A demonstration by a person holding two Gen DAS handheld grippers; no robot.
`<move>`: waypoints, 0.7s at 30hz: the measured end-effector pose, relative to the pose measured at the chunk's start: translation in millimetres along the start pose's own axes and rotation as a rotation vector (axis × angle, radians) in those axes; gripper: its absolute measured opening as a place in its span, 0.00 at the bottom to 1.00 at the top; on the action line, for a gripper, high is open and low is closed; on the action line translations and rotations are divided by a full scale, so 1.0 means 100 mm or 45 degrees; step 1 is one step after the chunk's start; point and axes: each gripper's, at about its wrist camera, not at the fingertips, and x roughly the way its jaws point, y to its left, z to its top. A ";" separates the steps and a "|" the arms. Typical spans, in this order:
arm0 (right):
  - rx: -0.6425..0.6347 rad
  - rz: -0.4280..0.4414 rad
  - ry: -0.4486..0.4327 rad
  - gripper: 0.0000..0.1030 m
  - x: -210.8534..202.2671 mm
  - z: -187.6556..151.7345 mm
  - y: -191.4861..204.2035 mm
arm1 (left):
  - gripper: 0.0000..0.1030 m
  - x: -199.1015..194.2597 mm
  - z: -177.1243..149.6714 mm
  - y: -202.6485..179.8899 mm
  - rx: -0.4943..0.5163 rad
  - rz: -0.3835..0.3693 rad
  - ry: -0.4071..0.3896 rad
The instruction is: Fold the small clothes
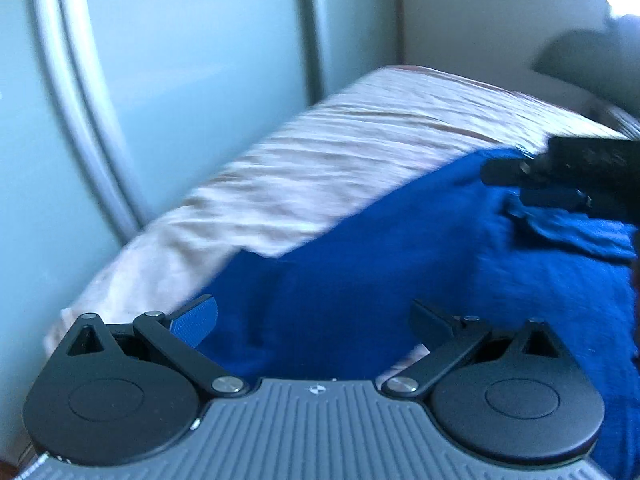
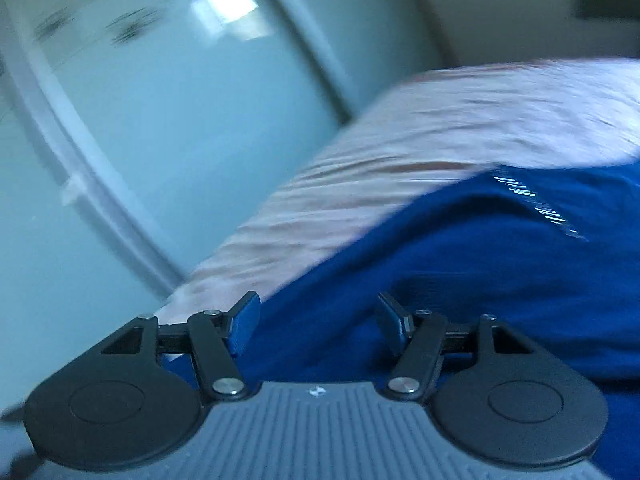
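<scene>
A blue garment lies spread on a bed with a pale wrinkled sheet. My left gripper is open just above the garment's near part, jaws wide apart and holding nothing. My right gripper is open over the same blue garment, which bears a small white print. The right gripper also shows in the left wrist view at the garment's far right edge. Both views are blurred by motion.
A pale blue-green wardrobe with sliding doors stands along the bed's left side. A cream wall is behind the bed. A dark blurred shape sits at the far right.
</scene>
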 end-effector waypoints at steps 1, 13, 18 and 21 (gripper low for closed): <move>-0.025 0.052 0.024 0.62 0.04 -0.01 0.10 | 0.99 -0.01 0.00 0.12 -0.022 0.037 -0.004; -0.014 0.317 0.389 0.61 0.83 -0.47 0.74 | 0.99 0.13 -0.03 1.03 -0.328 0.280 0.016; 0.039 0.364 0.402 0.52 0.95 -0.48 0.86 | 0.99 0.07 -0.06 1.10 -0.398 0.318 -0.010; 0.012 0.333 0.413 0.28 1.09 -0.49 0.93 | 0.99 0.06 -0.06 1.15 -0.449 0.319 -0.017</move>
